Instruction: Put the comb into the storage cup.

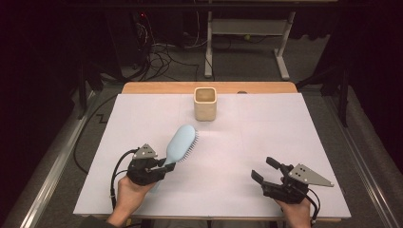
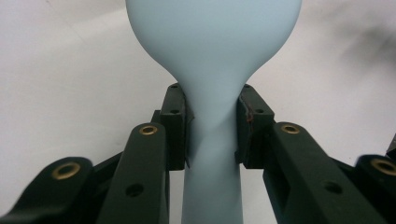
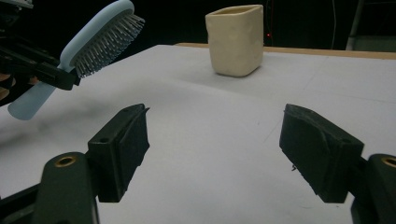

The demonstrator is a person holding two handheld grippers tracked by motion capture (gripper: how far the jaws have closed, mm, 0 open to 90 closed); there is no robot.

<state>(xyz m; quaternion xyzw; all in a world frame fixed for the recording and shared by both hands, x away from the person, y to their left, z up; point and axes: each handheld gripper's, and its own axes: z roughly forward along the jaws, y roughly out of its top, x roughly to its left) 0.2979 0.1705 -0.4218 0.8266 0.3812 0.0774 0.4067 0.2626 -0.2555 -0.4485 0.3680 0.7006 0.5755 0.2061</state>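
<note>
Near the table's (image 1: 228,199) front edge the left gripper (image 1: 164,167) has its jaws clamped on the pale blue hairbrush's (image 1: 182,142) handle, the right gripper's (image 1: 263,172) jaws gape over bare white surface, and the unmarked beige cup (image 1: 205,103) stands near the far edge.

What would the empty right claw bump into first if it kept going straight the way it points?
Probably the cream cup. The right claw is open, with bare white table cover ahead, though the cup stands slightly off-centre and far away.
</note>
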